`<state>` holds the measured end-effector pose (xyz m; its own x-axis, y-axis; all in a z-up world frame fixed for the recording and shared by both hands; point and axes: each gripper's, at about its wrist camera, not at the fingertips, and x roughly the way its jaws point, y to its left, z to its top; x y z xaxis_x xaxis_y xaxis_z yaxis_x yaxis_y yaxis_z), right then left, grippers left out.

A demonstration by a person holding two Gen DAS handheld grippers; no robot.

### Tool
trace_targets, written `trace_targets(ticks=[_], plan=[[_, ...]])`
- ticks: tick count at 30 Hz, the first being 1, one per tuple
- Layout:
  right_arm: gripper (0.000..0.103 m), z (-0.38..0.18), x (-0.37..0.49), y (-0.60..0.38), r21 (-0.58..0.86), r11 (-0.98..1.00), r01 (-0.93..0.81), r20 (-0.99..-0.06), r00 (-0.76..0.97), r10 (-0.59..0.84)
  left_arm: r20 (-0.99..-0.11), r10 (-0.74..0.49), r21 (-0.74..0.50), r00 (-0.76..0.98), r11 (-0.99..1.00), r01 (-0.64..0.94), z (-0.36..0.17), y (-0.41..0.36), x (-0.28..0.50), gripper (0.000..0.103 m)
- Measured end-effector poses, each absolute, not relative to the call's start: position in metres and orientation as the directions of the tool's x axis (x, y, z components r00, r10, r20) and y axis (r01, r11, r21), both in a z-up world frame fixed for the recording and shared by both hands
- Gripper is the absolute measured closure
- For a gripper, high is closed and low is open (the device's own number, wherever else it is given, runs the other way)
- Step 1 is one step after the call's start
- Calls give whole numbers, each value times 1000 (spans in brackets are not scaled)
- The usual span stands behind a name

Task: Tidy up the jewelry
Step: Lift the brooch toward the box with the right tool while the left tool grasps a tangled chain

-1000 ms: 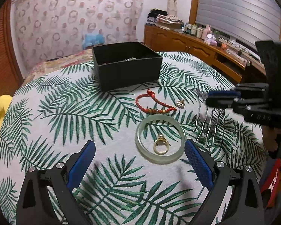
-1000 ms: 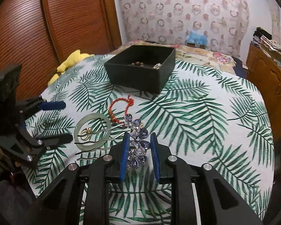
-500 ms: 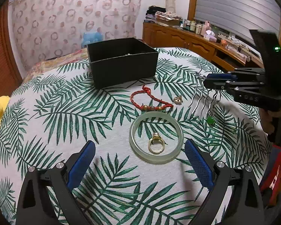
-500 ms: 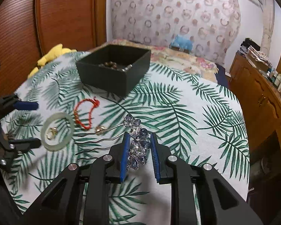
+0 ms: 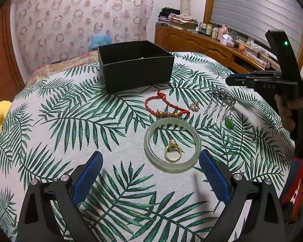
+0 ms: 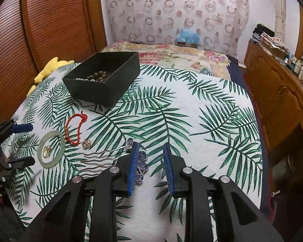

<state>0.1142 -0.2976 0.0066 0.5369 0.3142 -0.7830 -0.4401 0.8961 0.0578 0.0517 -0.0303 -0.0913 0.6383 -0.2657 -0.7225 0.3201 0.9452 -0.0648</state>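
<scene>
A black open box (image 5: 134,64) (image 6: 103,78) stands at the table's far side with beads inside. A red cord bracelet (image 5: 164,105) (image 6: 74,129), a small gold charm (image 5: 194,106) (image 6: 86,143), a jade bangle (image 5: 172,145) (image 6: 51,148) with a gold ring (image 5: 172,153) inside it, a green pendant (image 5: 229,123) and a jewelled hair comb (image 5: 220,102) (image 6: 140,161) lie on the leaf-print cloth. My right gripper (image 6: 150,167) (image 5: 238,79) is open, the comb beside its left finger. My left gripper (image 5: 150,174) is open and empty, just short of the bangle.
A yellow soft toy (image 6: 50,68) lies past the table's left edge. A wooden dresser (image 5: 212,48) with bottles runs along the right wall. A bed (image 6: 171,54) lies behind the table.
My right gripper carried the hair comb to the right, then opened; the comb now lies on the cloth, uncovering the green pendant. My left gripper stayed open near the bangle.
</scene>
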Motion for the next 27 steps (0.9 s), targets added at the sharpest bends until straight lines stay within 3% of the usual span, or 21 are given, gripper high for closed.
trace_targets(ticks=[12,14,27], plan=[[76,-13,133,-278,129,841,-526,-852,375,365,-720,-269,-72,640,946,316,-91,-28,52,11],[80,-13,133,-274,136,835,-533,-852,367,373,-719,-269,-72,640,946,316,-90,-28,52,11],[81,9,112,-255,256,805,-536,-738,429,521,-701,-292,-105,651,945,310,-85,-27,57,11]])
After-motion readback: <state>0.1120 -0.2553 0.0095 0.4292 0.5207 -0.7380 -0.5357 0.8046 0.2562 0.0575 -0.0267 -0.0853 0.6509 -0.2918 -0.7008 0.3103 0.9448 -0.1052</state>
